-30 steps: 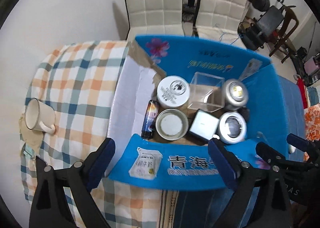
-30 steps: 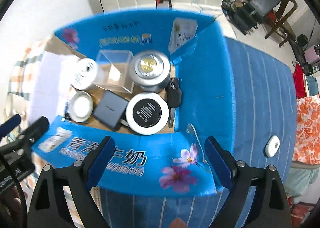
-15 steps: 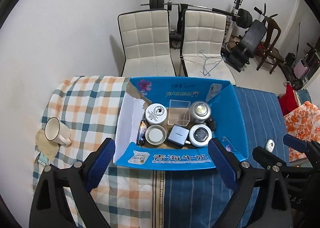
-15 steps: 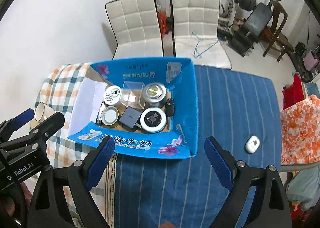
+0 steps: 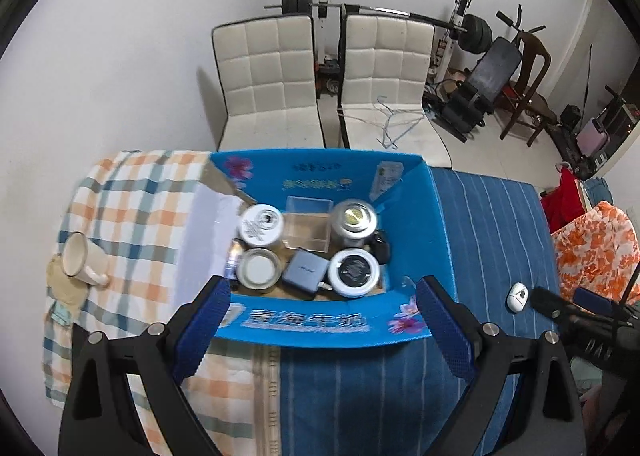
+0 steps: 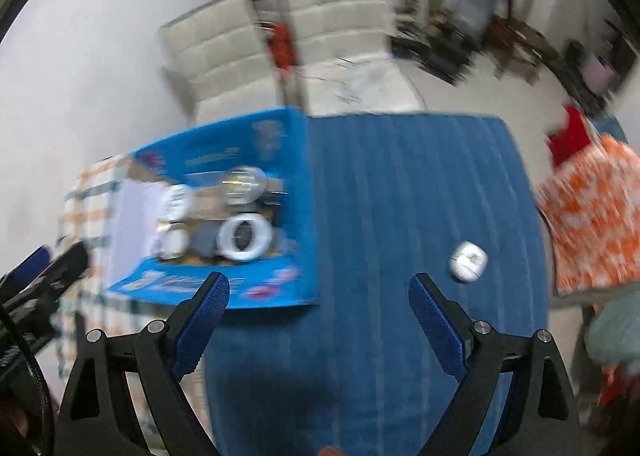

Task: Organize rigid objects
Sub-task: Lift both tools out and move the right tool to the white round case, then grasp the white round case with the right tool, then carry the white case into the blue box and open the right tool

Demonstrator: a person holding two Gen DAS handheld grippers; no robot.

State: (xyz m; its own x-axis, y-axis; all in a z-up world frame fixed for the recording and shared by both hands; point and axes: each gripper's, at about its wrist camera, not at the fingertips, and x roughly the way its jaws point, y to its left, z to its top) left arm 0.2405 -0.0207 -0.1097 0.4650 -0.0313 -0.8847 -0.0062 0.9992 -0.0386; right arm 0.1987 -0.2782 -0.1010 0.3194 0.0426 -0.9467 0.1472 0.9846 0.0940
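Observation:
A blue cardboard box [image 5: 416,240] stands on the table and holds several items: a white jar [image 5: 261,224], a clear plastic cube [image 5: 307,221], a silver tin [image 5: 354,221], a white-rimmed black lid [image 5: 353,272], a grey block [image 5: 305,271] and a white lid [image 5: 258,269]. My left gripper [image 5: 323,326] is open and empty, above the box's near wall. My right gripper [image 6: 318,320] is open and empty over the blue cloth, right of the box [image 6: 304,191]. A small white round object [image 6: 467,260] lies on the cloth; it also shows in the left wrist view [image 5: 517,296].
A cream mug [image 5: 82,262] sits on the checked cloth at the left. The table carries a blue striped cloth [image 5: 488,223] on its right half. Two white chairs [image 5: 272,83] stand behind the table. An orange patterned fabric [image 6: 592,207] lies at the right.
Both grippers have risen and pulled back from the box. The right gripper has swung to the right, so the small white object is now nearer its fingers; its view is blurred.

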